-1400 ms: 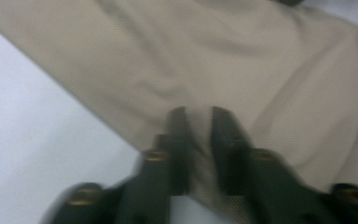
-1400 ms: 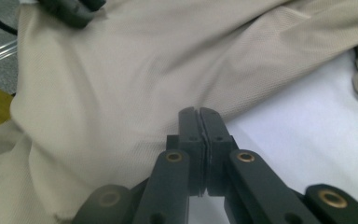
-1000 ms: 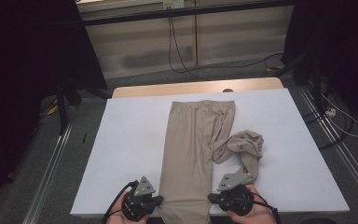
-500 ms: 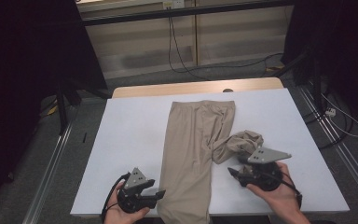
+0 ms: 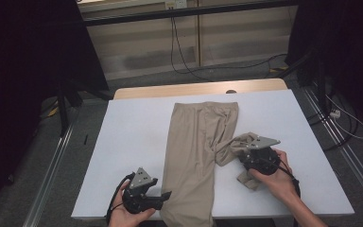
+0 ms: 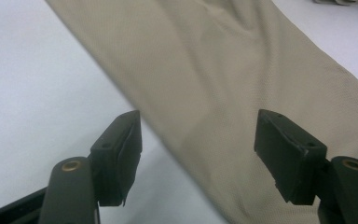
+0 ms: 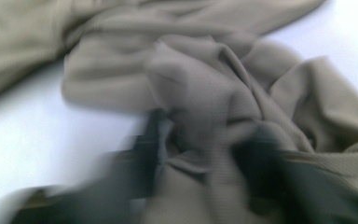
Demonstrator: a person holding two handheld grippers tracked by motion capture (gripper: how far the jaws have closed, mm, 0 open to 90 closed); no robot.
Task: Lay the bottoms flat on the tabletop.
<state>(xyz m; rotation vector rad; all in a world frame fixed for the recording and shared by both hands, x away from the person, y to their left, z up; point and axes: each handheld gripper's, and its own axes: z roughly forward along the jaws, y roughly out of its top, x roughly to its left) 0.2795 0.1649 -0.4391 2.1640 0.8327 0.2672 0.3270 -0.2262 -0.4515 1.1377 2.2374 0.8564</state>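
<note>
Lying flat down the middle of the white table (image 5: pixel 123 142), the beige trousers (image 5: pixel 194 151) have one leg stretched toward 6 o'clock in the high view and the other bunched at 3 o'clock. The left gripper (image 5: pixel 163 196) rests at 7 o'clock beside the hem; the right gripper (image 5: pixel 243 158) sits on the bunched leg (image 5: pixel 231 147).

In the left gripper view, its jaws have just been opening and stand apart, released, over the fabric edge (image 6: pixel 223 93).

In the right gripper view, blurred jaws have just been closing around crumpled cloth (image 7: pixel 214 107), grasping it.
</note>
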